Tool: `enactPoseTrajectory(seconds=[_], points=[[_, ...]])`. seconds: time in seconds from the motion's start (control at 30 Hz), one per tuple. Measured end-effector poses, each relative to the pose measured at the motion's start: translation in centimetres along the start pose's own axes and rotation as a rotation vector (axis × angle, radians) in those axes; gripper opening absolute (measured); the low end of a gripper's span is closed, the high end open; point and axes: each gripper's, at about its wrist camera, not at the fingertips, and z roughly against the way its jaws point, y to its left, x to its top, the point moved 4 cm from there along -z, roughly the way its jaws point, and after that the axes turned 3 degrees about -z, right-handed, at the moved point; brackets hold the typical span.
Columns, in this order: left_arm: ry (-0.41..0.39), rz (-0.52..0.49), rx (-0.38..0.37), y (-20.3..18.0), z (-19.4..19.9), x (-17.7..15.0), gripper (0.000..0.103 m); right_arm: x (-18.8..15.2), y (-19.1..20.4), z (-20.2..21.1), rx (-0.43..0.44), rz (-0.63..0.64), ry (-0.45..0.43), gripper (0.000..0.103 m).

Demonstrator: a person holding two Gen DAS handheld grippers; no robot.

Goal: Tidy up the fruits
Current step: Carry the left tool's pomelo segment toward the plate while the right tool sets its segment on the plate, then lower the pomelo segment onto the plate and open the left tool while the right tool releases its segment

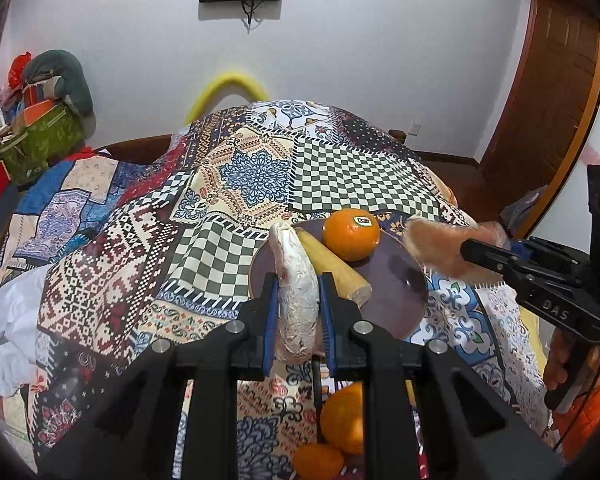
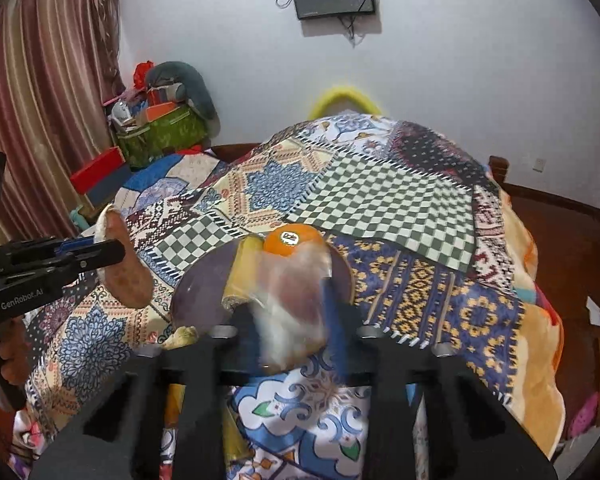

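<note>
The left gripper point(image 1: 300, 280) is clenched on a long wrapped piece point(image 1: 292, 256), which may be a sweet potato. The piece is held up in the air over the near left edge of the dark round plate point(image 1: 396, 292). The right gripper point(image 1: 466, 248) is clamped on a second wrapped piece point(image 1: 432, 240), held over the right rim of the plate.

Here is what could go wrong. The wrap looks smooth, so a piece could slip out of the jaws if it is tipped down too much. The two pieces are being held near each other, so they could be bumped together over the plate. An orange point(image 1: 350, 238) with a sticker is already lying at the far side of the plate, touching a pale yellow stick point(image 1: 340, 272). If the orange is knocked, it could be rolled off onto the patchwork cloth point(image 1: 252, 176). Not much bare plate is left, so a piece put down at the edge could be tipped off.

The long side of the first piece is lined up with the fingers, from near to far. Its far tip is bent a little to the left, and its near end is stuck out behind the pads. The second piece is laid across, from right to left, with its free end pointed left toward the orange. In the right wrist view it is too blurred to be read.
</note>
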Motion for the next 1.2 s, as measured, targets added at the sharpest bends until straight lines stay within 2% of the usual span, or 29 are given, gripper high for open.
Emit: enactPoseTrajectory(seconds=[0.27,0.7,0.83,0.93,1.07,1.2], points=[[0.029,0.008,0.015,0.2,-2.9,0.1,0.019,-0.2,-0.1,-2.6,0.033,0.002,0.067,0.018],[0.058,-0.011,0.007,-1.3,-6.1,0.8,0.019,-1.5,-1.0,-3.2,0.032,-0.004,0.109,0.019],[0.083,0.002,-0.020,-1.8,-6.5,1.0,0.020,-1.6,-1.3,-3.0,0.029,-0.011,0.112,0.027],[0.094,0.012,-0.030,-1.9,-6.2,0.8,0.027,-1.7,-1.2,-2.5,0.024,-0.009,0.100,0.033],[0.088,0.014,-0.018,-1.9,-5.4,0.6,0.049,-1.7,-0.9,-1.8,0.018,0.002,0.093,0.036],[0.072,0.013,-0.010,-1.9,-4.1,0.5,0.051,-1.8,-0.4,-0.8,0.014,0.014,0.081,0.040]])
